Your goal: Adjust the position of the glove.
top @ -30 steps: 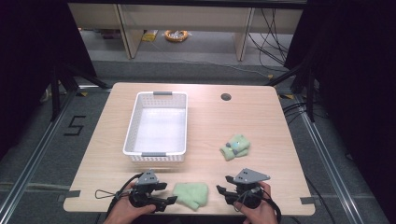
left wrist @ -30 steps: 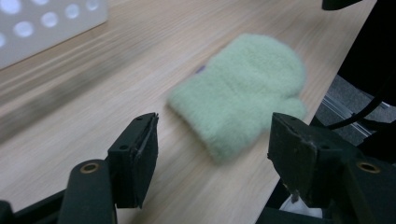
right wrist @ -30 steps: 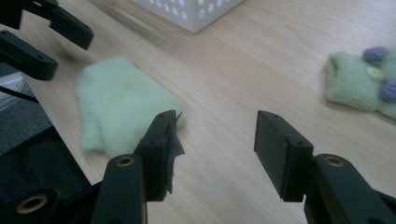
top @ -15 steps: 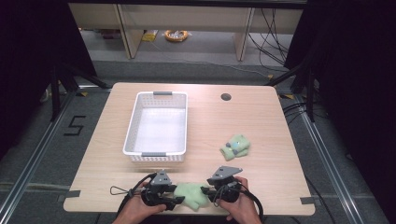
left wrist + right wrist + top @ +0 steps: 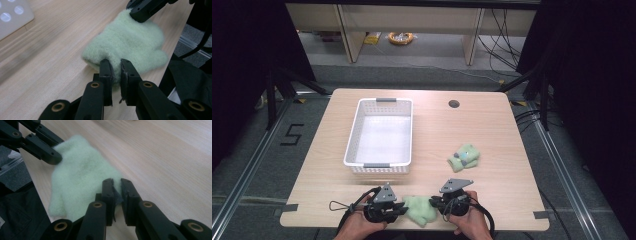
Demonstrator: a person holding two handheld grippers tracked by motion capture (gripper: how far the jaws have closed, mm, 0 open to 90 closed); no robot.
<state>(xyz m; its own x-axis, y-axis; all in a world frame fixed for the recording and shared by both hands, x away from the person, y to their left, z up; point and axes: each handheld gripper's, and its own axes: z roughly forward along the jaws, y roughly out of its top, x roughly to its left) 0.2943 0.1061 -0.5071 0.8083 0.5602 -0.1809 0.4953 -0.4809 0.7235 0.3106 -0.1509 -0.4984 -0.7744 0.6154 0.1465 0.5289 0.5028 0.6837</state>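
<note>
A pale green fuzzy mitten (image 5: 421,210) lies flat at the table's front edge, between both grippers. My left gripper (image 5: 399,209) is at its left side, and in the left gripper view that gripper (image 5: 115,65) is shut on the mitten's (image 5: 130,42) near edge. My right gripper (image 5: 435,202) is at the mitten's right side. In the right gripper view it (image 5: 116,183) pinches the mitten's (image 5: 80,175) edge, with fabric showing between the jaws. A second green mitten (image 5: 463,157), bunched up, lies farther back on the right.
A white plastic basket (image 5: 353,140) stands at the left middle of the table, nothing inside it. A round cable hole (image 5: 454,104) sits at the back right. The table's front edge (image 5: 412,227) runs just behind the grippers, with the person's hands over it.
Both grippers have moved inward from either side of the near mitten and closed on its opposite edges. The far mitten and the basket have not moved.
</note>
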